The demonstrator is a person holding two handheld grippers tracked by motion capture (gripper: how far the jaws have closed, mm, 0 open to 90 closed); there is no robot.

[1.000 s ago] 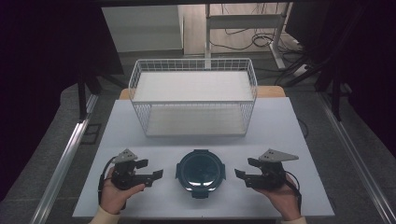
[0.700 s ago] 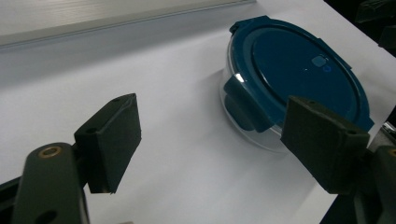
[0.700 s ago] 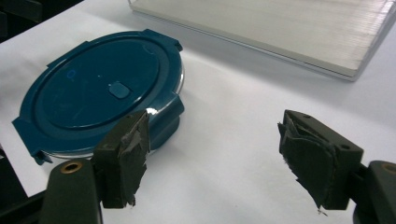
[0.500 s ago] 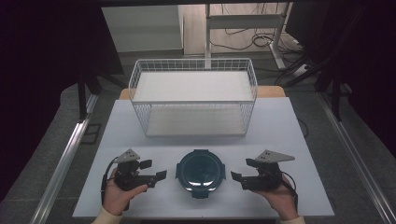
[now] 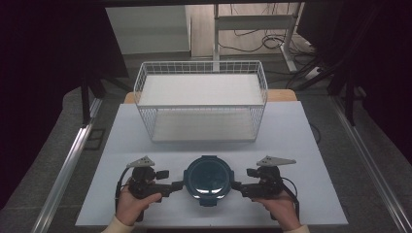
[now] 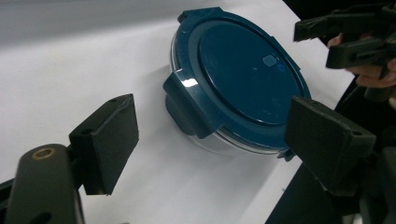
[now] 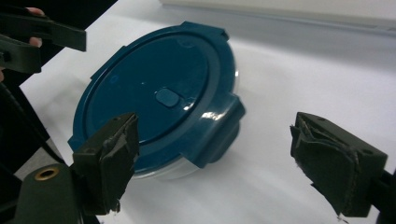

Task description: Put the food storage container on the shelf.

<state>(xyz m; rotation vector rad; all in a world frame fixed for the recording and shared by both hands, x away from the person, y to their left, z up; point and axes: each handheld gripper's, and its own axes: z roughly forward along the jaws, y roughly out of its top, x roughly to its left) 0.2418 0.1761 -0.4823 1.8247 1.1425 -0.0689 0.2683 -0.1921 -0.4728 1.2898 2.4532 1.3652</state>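
Near table's front edge | round blue-lidded container (image 5: 208, 178): rigid, smooth, likely slippery | grab side latch tabs (image 6: 187, 105) | left gripper (image 6: 212, 133), right gripper (image 7: 215, 158) both spread wide, holding nothing

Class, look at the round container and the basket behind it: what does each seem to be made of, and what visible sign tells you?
Container lid: probably glossy dark blue plastic, judging by its sheen and moulded clip flaps.
Container body: clear, glass or plastic; the look leaves it open.
Basket: most likely white-coated metal wire, given its thin open grid.
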